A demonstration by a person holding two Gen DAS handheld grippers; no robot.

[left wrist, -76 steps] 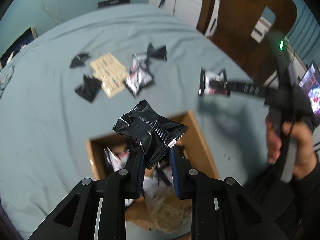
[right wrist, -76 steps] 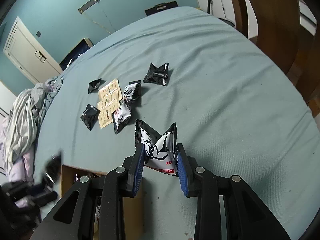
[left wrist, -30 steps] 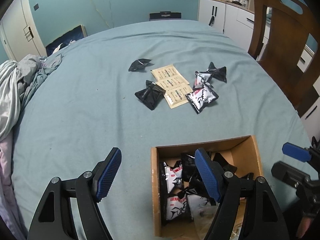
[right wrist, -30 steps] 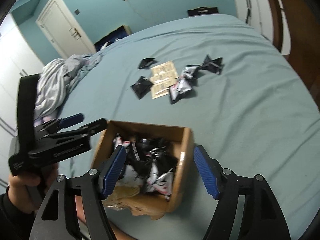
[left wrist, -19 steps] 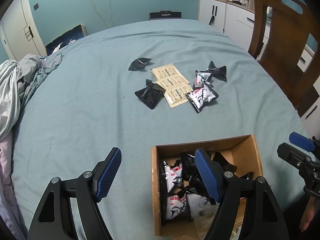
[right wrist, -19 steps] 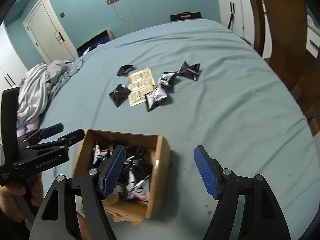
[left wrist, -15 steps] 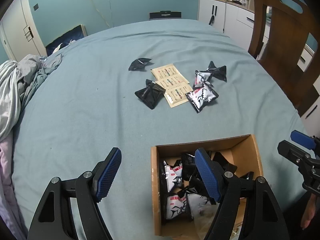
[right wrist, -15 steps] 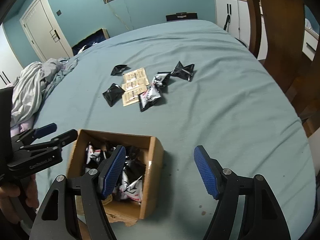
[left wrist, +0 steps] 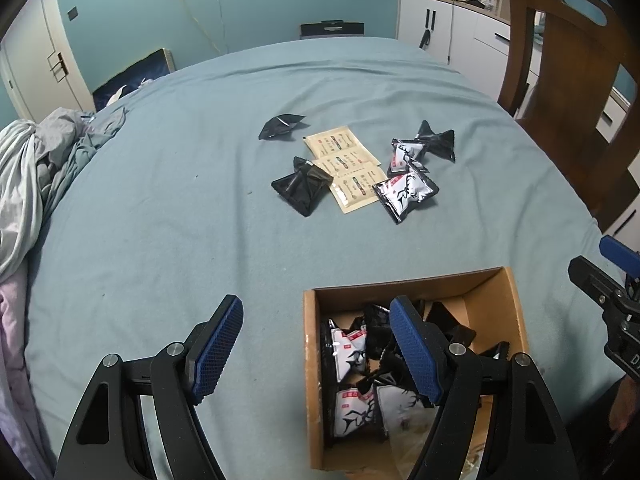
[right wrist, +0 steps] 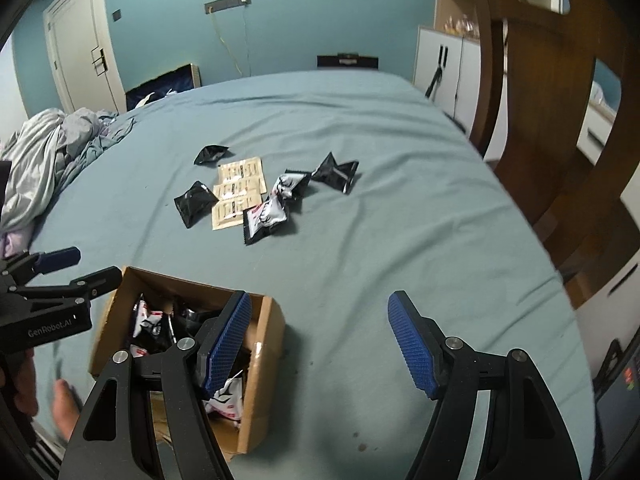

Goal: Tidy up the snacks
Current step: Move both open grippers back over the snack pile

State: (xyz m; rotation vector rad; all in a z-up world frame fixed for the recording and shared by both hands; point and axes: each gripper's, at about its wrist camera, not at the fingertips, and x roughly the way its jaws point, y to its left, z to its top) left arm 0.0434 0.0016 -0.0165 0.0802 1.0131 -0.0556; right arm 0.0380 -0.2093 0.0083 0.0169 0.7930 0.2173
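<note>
Both tongs, left (left wrist: 316,344) and right (right wrist: 320,336), are gaping wide and holding nothing beside the box (left wrist: 310,364), which is lying part-filled on the bed (left wrist: 160,208). Probably the step is between drops; next calls for reaching to the loose packets (left wrist: 404,194) farther up. Only the right view is showing the box's outer wall.

Dim, even indoor light, soft shadows, strong fisheye curving with dark corners, mostly sharp.

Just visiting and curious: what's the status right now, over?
Left tongs open, empty; right tongs too. Cardboard box holds snacks; loose packets wait on the bed. Nothing in the way.
</note>
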